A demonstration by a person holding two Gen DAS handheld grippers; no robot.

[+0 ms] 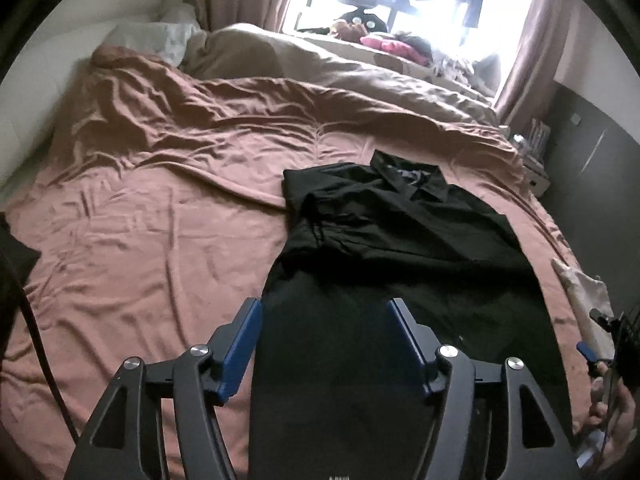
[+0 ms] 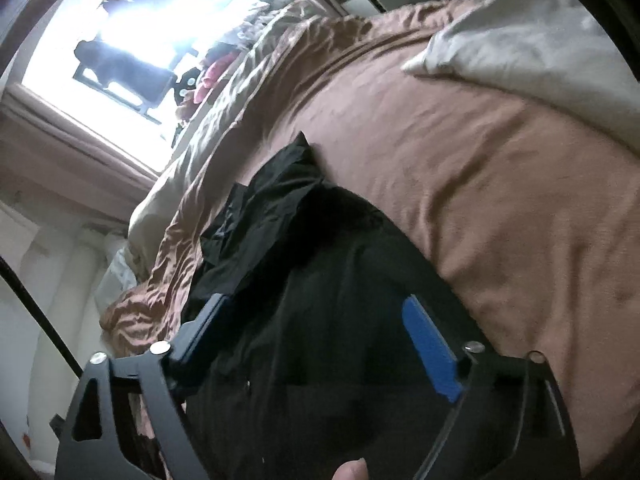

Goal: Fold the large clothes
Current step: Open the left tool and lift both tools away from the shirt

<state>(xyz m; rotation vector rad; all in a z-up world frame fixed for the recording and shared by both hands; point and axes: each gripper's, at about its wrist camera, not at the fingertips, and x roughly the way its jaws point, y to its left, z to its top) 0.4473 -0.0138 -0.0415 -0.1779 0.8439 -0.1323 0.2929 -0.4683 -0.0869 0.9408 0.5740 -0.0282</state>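
Matt black cloth shirt, creased bedsheet

The black shirt's lower part ran off the bottom edge; things on the windowsill were washed out by glare.

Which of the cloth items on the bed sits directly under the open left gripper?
The black collared shirt, lying dark and partly folded on the brown sheet. The left gripper hangs over its near end; the white pillow and beige duvet lie far behind.

A black collared shirt lies flat on the wrinkled pink-brown bedsheet, collar at its twelve o'clock end, one sleeve folded inward across the body, hem reaching toward six o'clock.
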